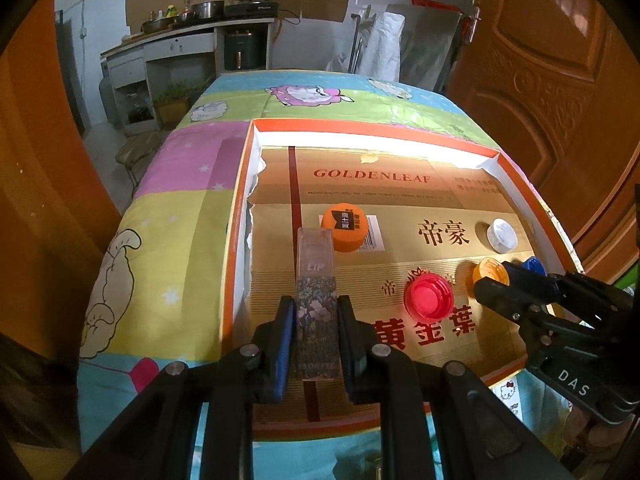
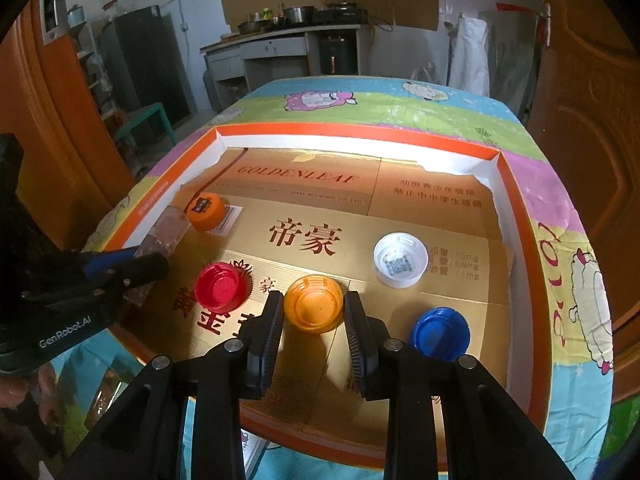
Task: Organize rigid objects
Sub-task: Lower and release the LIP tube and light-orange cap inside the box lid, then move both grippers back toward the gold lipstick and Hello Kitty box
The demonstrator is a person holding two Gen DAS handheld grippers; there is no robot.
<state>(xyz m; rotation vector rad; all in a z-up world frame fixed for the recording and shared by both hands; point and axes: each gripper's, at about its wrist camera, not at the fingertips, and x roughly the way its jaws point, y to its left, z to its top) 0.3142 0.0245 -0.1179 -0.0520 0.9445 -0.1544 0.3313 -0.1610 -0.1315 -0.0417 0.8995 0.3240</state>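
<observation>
Yellow-orange ribbed plastic cap point(image 2: 314, 306) sits between the spread right gripper point(image 2: 314, 328), which should close squarely, while the left gripper point(image 1: 314, 320) clamps the floral lip-gloss tube point(image 1: 315, 292).

A lived-in home, with its kitchen corner in view. At 12 o'clock a counter point(image 2: 280, 36) carries pots point(image 2: 298, 14) and a stove point(image 2: 344, 14), with an air fryer point(image 2: 334, 54) tucked below. A gas cylinder point(image 1: 106, 94) stands at 10 o'clock, beside a dark fridge point(image 2: 144, 60). Carved wooden doors point(image 1: 560, 92) fill 3 o'clock. In front, a table under a cartoon sheep cloth point(image 1: 180, 184)
</observation>
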